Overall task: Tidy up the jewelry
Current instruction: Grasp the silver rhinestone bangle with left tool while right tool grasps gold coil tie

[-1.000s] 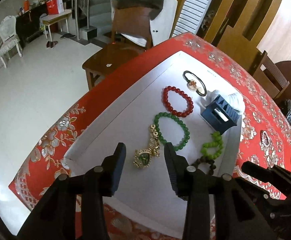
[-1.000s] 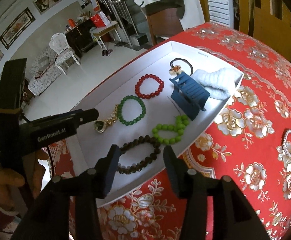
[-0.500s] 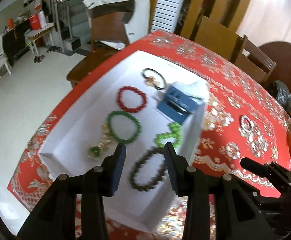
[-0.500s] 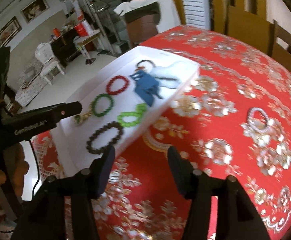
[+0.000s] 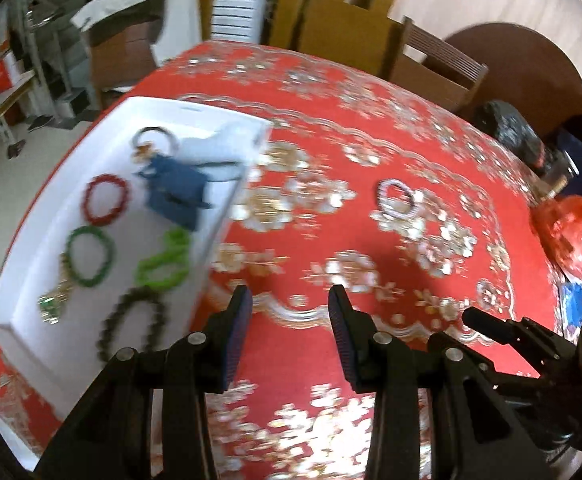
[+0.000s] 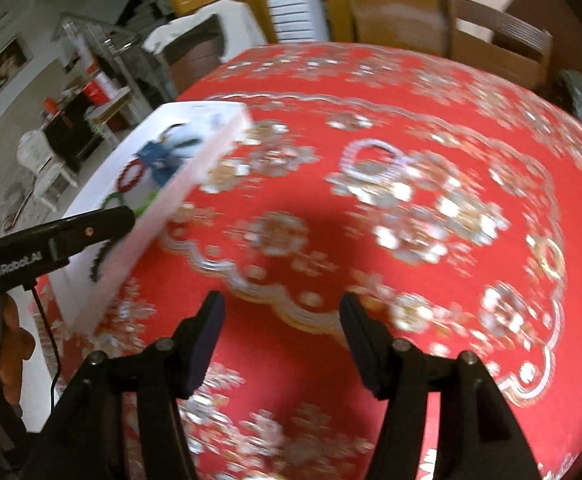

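Note:
A white tray (image 5: 23,280) at the left of the red tablecloth holds a red bracelet (image 5: 105,199), a dark green bracelet (image 5: 89,256), a light green one (image 5: 165,258), a dark bead bracelet (image 5: 131,328), a gold pendant (image 5: 53,304), a blue clip (image 5: 175,196) and a ring-shaped piece (image 5: 155,140). A pale pearl bracelet (image 5: 397,200) lies alone on the cloth, also in the right wrist view (image 6: 373,160). My left gripper (image 5: 289,304) is open and empty over the cloth. My right gripper (image 6: 281,312) is open and empty, short of the pearl bracelet.
The tray's long wall (image 6: 163,216) stands left of my right gripper. Wooden chairs (image 5: 431,68) stand past the table's far edge. A red plastic bag (image 5: 567,228) and dark clutter (image 5: 511,132) sit at the right of the table.
Both grippers have swung right, off the tray and over the red cloth. The pearl bracelet now lies ahead of the right gripper. Both stayed open and empty.

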